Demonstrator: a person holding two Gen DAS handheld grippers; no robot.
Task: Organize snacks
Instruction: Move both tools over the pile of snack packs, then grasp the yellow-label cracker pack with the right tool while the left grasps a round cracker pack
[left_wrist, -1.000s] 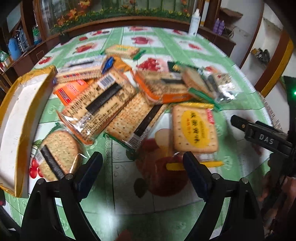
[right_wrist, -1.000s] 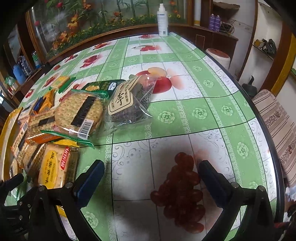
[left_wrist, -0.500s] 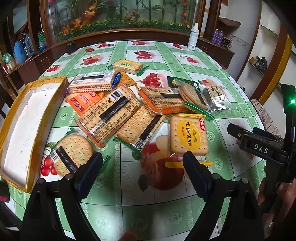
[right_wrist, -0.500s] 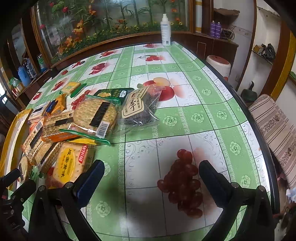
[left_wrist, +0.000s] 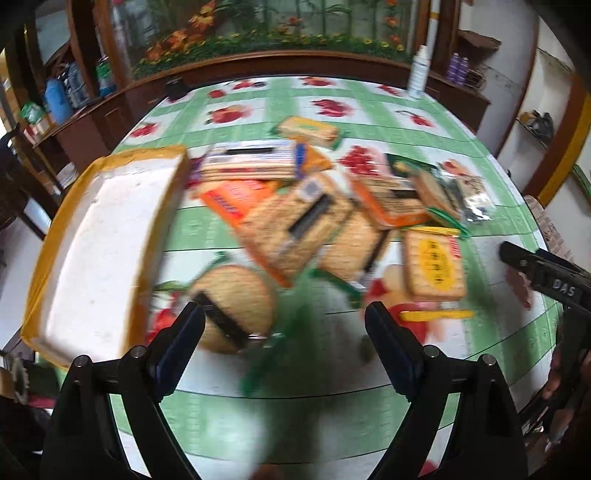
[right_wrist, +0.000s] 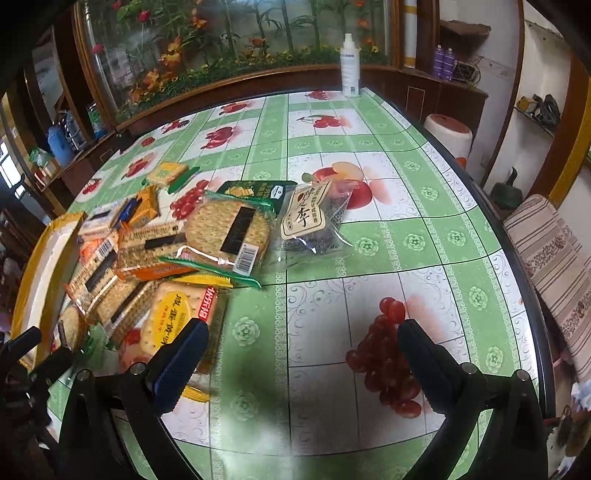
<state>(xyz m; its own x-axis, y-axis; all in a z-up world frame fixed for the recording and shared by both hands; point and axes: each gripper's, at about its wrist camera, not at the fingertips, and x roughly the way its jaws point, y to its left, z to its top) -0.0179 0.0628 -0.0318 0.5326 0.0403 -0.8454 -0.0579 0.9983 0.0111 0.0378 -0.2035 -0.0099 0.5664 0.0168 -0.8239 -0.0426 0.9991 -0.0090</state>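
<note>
Left tongs (left_wrist: 284, 325) higher now, spray bottle (right_wrist: 350, 65) beyond snack packets (right_wrist: 225, 236).

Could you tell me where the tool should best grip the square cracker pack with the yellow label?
Probably the cracker pack by its two long side edges, from above: it lies flat, and its near and right sides are clear, while other packs crowd its left and far edges.

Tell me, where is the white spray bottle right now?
The white spray bottle stands upright at the table's far edge, in front of the flower display, well beyond the snack packets; in the left wrist view it appears upper right.
</note>
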